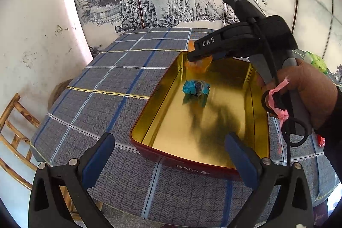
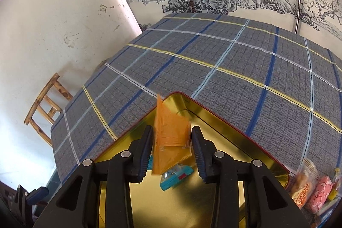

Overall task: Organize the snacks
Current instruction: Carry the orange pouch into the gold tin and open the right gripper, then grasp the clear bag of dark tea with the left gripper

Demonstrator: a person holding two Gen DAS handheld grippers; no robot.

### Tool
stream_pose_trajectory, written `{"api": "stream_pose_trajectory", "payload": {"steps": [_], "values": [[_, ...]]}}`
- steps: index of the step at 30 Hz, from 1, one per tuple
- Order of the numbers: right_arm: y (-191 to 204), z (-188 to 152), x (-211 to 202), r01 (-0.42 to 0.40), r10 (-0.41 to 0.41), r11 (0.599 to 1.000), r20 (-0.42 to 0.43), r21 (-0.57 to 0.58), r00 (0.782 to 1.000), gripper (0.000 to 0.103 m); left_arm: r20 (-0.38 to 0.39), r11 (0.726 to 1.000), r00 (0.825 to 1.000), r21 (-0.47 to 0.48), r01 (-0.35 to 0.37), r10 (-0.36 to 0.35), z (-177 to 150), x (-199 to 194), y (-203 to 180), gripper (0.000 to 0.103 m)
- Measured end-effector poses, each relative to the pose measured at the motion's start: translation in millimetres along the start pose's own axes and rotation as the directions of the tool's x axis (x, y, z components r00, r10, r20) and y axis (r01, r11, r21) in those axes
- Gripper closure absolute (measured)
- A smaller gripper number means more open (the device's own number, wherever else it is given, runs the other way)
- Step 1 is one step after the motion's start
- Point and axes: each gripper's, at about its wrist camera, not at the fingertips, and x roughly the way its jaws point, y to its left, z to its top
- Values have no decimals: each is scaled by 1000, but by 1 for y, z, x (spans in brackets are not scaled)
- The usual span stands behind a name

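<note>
A red tin with a gold inside (image 1: pixel 147 143) (image 2: pixel 245 131) sits on the plaid tablecloth. A blue-wrapped snack (image 1: pixel 196 89) (image 2: pixel 175 180) lies on its floor. My right gripper (image 2: pixel 172 150) (image 1: pixel 199 57) hovers over the tin's far corner with an orange snack packet (image 2: pixel 171 134) (image 1: pixel 198 66) between its fingers; the jaws are parted and the packet looks blurred, loose between the pads. My left gripper (image 1: pixel 168 153) is open and empty at the tin's near edge.
Several wrapped snacks (image 2: pixel 312 193) lie on the cloth right of the tin, and a green packet (image 1: pixel 318 62) sits at the far right. A wooden chair (image 1: pixel 15 131) stands at the table's left. A painted screen stands behind the table.
</note>
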Motion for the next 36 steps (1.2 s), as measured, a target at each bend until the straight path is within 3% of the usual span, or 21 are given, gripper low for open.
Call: {"api": "stream_pose_trajectory", "payload": {"steps": [3, 9, 15, 19, 22, 28, 32, 33, 36], "values": [[0, 1, -6, -5, 5, 1000, 22, 9, 1000, 55, -7, 1000, 1000, -3, 2, -2, -1, 0, 1, 1], [3, -5, -31, -48, 47, 999, 79, 8, 996, 52, 3, 1000, 1000, 13, -4, 4, -1, -5, -4, 1], [-1, -40, -85, -55, 57, 998, 180, -13, 982, 45, 18, 999, 1000, 36, 2, -3, 0, -14, -12, 1], [-22, -89, -145, 61, -52, 998, 283, -25, 958, 36, 17, 997, 999, 65, 41, -42, 0, -20, -21, 1], [-62, -136, -193, 176, -180, 983, 331, 44, 926, 31, 6, 991, 995, 91, 100, -101, 2, -24, -30, 1], [-156, -218, -248, 385, -444, 887, 240, 254, 863, 30, -33, 958, 970, 154, 241, -239, 9, -28, -70, 1], [-200, -262, -264, 438, -517, 833, 191, 339, 834, 30, -102, 906, 930, 210, 367, -353, 16, -28, -108, 1], [-206, -267, -266, 434, -518, 828, 188, 354, 834, 30, -122, 894, 921, 221, 389, -371, 18, -27, -117, 1], [-220, -280, -269, 396, -499, 829, 201, 395, 843, 30, -170, 878, 914, 259, 403, -369, 26, -19, -147, 1]]}}
